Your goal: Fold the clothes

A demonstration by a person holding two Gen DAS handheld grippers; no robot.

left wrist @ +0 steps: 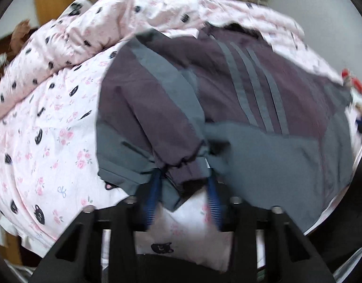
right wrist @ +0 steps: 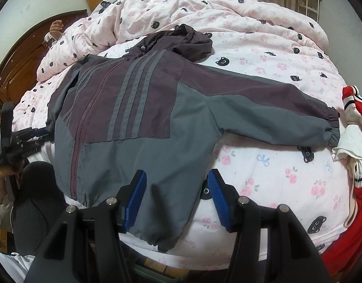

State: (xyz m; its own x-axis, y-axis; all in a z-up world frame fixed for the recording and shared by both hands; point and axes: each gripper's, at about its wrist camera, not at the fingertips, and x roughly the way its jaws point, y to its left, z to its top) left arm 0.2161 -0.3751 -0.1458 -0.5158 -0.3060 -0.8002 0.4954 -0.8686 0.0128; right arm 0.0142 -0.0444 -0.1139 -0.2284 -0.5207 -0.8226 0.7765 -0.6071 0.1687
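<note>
Lying flat on a bed with a pink sheet printed with roses and black cat faces [right wrist: 263, 165] is a grey and dark purple zip jacket with three grey stripes [right wrist: 143, 122]. One sleeve [right wrist: 275, 113] is stretched out to the side, and its cuff is near a heap of red and white clothes [right wrist: 353, 127] at the bed's edge. A crumpled pink quilt with the same cat print [right wrist: 204, 11] is piled behind the jacket. The right tool [right wrist: 177, 188] is held open over the jacket's bottom hem, with grey cloth seen between its blue fingers [right wrist: 136, 195] but not squeezed. In the left wrist view, the left tool [left wrist: 183, 176] is seen with its blue tips against a gathered cuff of the jacket [left wrist: 181, 160]; that picture is blurred, so it cannot be told whether the cuff is pinched.
</note>
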